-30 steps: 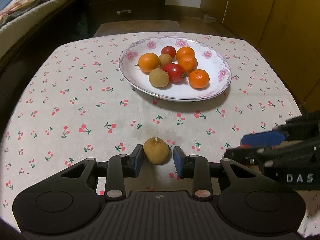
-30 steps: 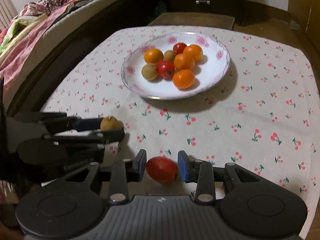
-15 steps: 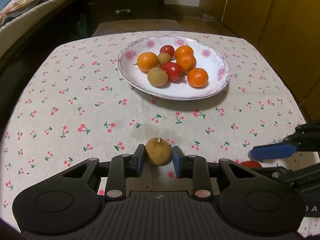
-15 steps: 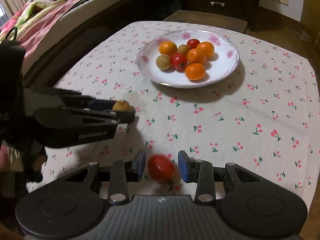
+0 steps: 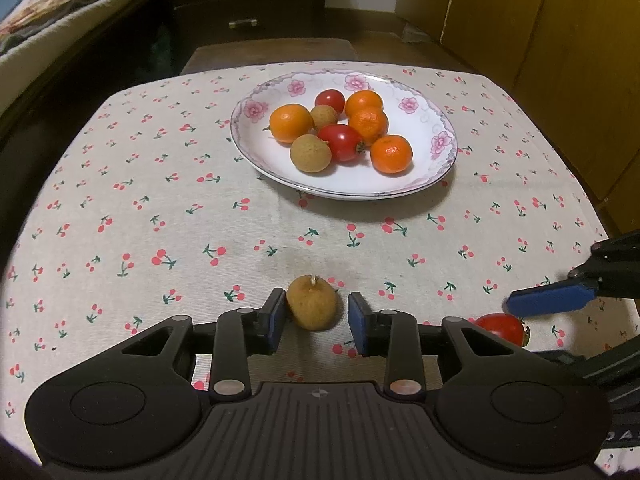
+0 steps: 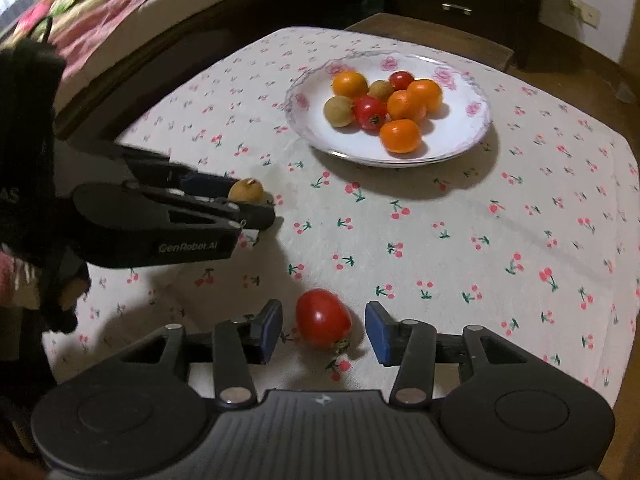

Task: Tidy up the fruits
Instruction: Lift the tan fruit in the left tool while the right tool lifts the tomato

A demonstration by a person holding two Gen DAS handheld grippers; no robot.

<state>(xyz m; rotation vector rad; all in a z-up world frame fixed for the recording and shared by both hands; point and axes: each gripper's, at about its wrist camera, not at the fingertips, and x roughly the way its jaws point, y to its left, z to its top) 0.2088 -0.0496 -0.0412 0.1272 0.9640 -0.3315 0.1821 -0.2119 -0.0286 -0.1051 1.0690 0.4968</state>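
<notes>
Left gripper jaws apart around longan, right gripper jaws apart around tomato.

Cream tablecloth with red cherry print; white plate with pink flowers; blue gripper pads

Brown longan: round, stem stub upward, resting on the tabletop between the spread fingers of the left claw, near its left pad. Red tomato: oval, glossy, lying between the wide-apart fingers of the right claw, touching neither. White floral plate, well ahead of both claws, holds four oranges, two tomatoes and two longans.
</notes>
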